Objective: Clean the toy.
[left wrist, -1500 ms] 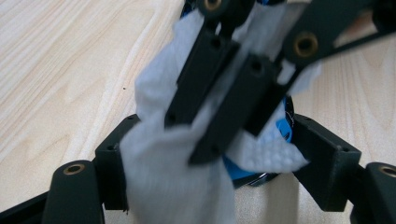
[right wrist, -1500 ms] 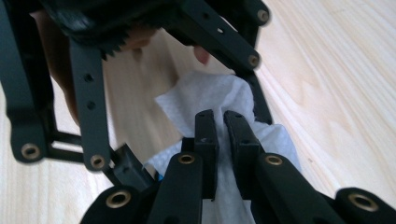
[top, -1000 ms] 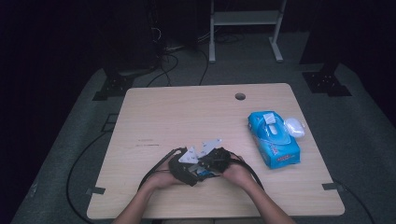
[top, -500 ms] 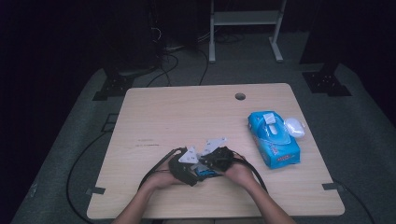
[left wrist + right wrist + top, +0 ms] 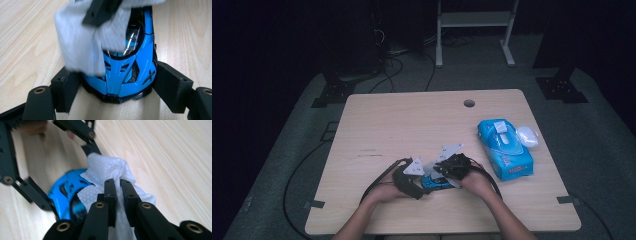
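Note:
A blue toy car rests on the wooden table, nose toward the camera in the left gripper view. My left gripper is shut on it, one pad against each side. A white wipe is pinched in my right gripper and lies over the car's roof and windscreen. From above, both grippers meet at the table's near edge: the left gripper, the right gripper and the car between them. The wipe hides the car's left front.
A blue pack of wipes lies at the right of the table, with a white lump beside it. A cable hole sits near the far edge. Cables trail off the left side.
My right gripper has slid a little to the right across the car with the wipe. The left gripper and the car have stayed put.

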`<state>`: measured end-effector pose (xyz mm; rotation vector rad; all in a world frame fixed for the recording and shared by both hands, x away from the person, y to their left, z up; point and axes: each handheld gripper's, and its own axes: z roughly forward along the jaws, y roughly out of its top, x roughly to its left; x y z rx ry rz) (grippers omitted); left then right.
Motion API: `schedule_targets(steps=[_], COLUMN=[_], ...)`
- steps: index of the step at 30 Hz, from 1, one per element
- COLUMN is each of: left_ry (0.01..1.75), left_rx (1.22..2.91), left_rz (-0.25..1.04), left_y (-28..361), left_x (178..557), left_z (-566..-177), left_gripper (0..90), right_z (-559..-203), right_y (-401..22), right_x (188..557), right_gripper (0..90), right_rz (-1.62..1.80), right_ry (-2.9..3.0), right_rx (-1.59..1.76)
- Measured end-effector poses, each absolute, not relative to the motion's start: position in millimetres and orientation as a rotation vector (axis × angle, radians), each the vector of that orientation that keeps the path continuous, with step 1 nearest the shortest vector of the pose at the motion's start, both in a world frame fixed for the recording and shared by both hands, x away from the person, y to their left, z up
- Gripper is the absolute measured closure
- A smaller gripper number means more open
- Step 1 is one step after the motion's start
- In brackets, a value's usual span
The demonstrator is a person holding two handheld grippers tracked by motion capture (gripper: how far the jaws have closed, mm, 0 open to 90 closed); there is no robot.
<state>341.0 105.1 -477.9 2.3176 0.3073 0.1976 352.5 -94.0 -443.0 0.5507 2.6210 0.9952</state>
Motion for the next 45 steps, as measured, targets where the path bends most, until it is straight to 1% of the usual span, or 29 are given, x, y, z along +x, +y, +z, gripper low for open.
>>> schedule_targets(steps=[11, 18, 25, 33, 40, 45], left_ry=[0.303, 0.300, 0.302, 0.302, 0.301, 0.298], left_rx=[2.316, 2.314, 2.317, 2.319, 2.318, 2.318], left_rz=[0.199, 0.202, 0.203, 0.204, 0.204, 0.202], left_y=[105, 105, 105, 105, 105, 106], left_x=[341, 342, 341, 341, 341, 342], left_z=[-478, -478, -478, -478, -478, -478], left_gripper=[25.2, 25.2, 25.2, 25.2, 25.2, 25.2], right_z=[-444, -438, -433, -442, -441, -439], right_y=[-152, -163, -183, -183, -171, -181], right_x=[349, 344, 337, 319, 317, 318], right_gripper=[83.9, 83.9, 83.9, 83.9, 83.9, 83.9], right_rz=[1.006, 1.048, 1.090, 1.084, 1.109, 1.093], right_ry=[2.581, 2.554, 2.528, 2.569, 2.604, 2.580], right_rx=[0.723, 0.728, 0.781, 0.753, 0.691, 0.729])
